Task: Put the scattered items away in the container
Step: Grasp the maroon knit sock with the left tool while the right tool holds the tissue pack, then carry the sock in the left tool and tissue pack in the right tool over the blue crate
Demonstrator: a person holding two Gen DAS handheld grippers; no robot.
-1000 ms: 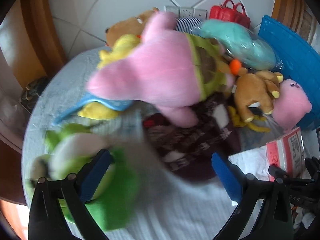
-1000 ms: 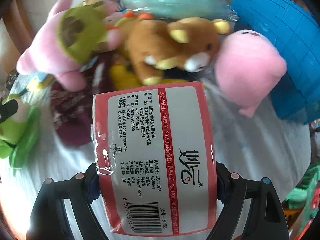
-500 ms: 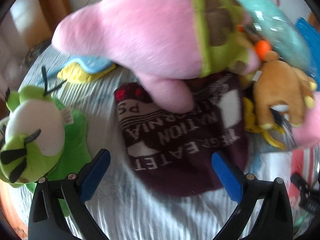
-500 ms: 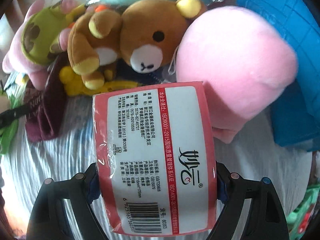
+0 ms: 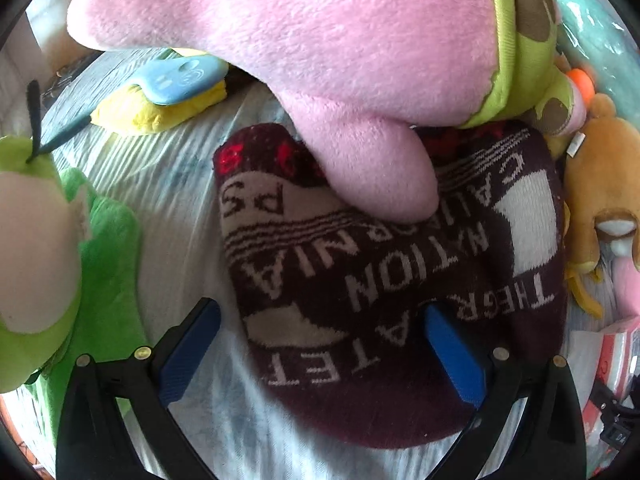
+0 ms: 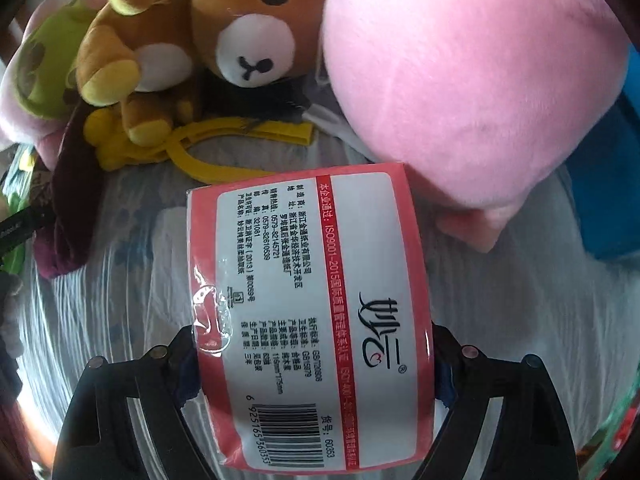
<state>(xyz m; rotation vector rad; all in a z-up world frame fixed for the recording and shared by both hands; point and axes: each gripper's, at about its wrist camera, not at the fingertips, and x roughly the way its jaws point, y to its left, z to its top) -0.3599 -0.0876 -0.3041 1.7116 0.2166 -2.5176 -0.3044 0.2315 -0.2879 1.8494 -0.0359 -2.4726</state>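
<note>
Wrinkled white tablecloth (image 5: 172, 200) underneath.

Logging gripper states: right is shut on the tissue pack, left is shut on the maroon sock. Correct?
Not quite: the left gripper is open, its jaws spread around the maroon sock, per the left wrist view. The right gripper is indeed shut on the tissue pack.

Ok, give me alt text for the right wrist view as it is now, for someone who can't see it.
The right gripper is shut on a red-and-white tissue pack, held above a pale cloth-covered surface. Just beyond the pack lie a large pink plush, a brown bear plush and a yellow plastic clip, with a blue container at the right edge.
</note>
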